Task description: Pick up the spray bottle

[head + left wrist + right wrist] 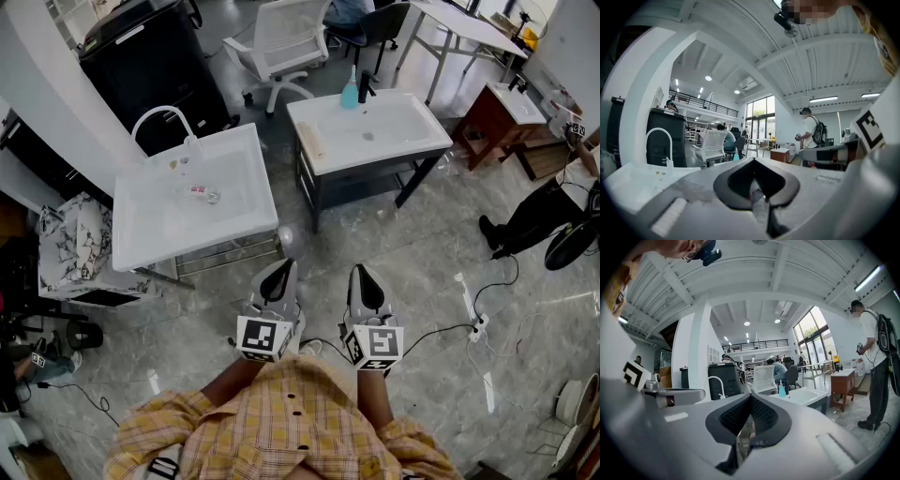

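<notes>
The blue spray bottle (350,92) stands upright on the back rim of the right sink (417,136), in the upper middle of the head view, just beside a black tap (366,88). To the left is a second sink (141,248) with a white arched tap (159,116); a small clear item (202,194) lies in its basin. A white chair (281,42) stands behind. Low in the centre, over the floor (422,244) and well apart from the bottle, the left gripper (278,268) and right gripper (364,273) point ahead side by side. Each has its jaws pressed together on nothing.
</notes>
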Motion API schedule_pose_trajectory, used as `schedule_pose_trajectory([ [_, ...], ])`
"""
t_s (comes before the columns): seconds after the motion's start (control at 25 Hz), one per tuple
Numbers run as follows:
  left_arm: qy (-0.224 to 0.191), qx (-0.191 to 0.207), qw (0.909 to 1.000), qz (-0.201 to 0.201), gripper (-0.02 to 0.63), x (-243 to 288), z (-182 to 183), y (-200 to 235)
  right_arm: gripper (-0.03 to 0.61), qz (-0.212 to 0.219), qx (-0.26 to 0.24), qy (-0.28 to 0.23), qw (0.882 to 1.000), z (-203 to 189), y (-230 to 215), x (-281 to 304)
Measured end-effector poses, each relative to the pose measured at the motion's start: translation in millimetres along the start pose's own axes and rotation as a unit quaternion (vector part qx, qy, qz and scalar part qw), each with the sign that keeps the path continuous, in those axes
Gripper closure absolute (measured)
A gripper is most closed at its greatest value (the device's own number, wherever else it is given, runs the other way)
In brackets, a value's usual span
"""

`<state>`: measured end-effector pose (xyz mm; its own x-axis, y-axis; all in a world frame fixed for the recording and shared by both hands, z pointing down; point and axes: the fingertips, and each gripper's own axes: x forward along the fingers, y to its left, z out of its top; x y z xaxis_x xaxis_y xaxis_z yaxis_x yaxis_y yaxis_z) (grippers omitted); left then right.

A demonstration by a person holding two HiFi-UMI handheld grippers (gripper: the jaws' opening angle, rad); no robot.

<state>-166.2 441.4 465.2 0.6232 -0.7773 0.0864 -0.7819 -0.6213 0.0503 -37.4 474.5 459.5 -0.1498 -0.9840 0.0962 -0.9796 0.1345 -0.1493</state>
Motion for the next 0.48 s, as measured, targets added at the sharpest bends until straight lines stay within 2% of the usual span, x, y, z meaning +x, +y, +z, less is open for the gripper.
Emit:
schedule_pose_trajectory([
  [0.48,0.009,-0.001,0.9999,-0.007,0.615,7,-4,-16,0.577,0.005,-0.005,-0.006,1.000,2,-10,-8],
])
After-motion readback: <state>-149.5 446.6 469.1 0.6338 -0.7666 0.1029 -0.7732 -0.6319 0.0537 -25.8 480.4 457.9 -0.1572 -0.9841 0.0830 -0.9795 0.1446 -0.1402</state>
